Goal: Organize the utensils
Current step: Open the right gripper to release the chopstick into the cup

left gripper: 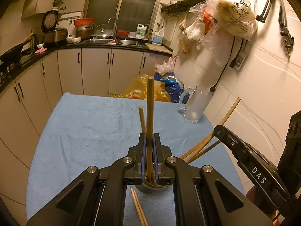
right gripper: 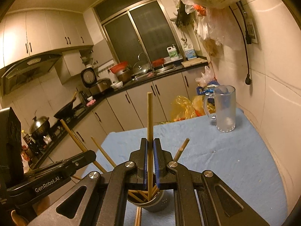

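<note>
- Nearest the lens in the left wrist view, two loose chopsticks (left gripper: 138,207) lie flat on the blue cloth (left gripper: 84,124) that covers the desk, side by side, long axes running toward the camera's lower edge. These look not yet sorted.
- Just beyond them stands a grey holder cup (left gripper: 148,188), upright. The right wrist view shows the same holder cup (right gripper: 156,203) with several chopsticks already standing in it, leaning outward at different angles.
- The left tool (left gripper: 149,150) is closed narrowly on one chopstick (left gripper: 150,113); its long axis runs nearly straight up in the view, the lower end down at the cup mouth.
- The right tool (right gripper: 150,154) is likewise clamped tight on a single chopstick (right gripper: 150,122), also near upright, lower end reaching into the cup among the others.
- Whether either held stick touches the cup bottom I cannot tell.
- To the side, more chopsticks (left gripper: 207,145) fan out low toward the right tool's body in the left view.
- Farther back, a frosted glass mug (right gripper: 224,109) stands upright near the far corner of the desk, empty as far as can be seen.
- My judgement: the task is well along; most sticks are in the cup, two are being set in, and the flat pair remains.
</note>
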`<control>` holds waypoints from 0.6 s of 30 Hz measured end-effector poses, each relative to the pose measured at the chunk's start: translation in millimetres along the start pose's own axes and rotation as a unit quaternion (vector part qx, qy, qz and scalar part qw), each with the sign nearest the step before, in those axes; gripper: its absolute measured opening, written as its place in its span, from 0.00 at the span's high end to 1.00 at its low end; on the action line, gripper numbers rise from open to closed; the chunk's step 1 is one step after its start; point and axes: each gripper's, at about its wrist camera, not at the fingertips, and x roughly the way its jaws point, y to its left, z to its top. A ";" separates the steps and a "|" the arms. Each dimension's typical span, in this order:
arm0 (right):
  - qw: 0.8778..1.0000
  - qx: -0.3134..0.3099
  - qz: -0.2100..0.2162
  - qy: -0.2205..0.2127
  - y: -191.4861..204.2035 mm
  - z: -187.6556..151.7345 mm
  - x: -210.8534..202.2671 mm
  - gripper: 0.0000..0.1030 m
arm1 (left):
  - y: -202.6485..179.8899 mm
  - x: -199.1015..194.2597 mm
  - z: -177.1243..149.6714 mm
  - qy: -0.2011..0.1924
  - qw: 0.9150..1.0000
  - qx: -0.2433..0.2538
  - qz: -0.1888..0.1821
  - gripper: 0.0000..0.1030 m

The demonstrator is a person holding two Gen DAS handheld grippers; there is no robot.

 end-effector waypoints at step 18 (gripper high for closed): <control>1.000 0.012 0.007 0.022 -0.9 -7.2 12.2 0.92 | 10.1 5.4 -1.3 -0.004 1.000 -0.002 -0.003 0.92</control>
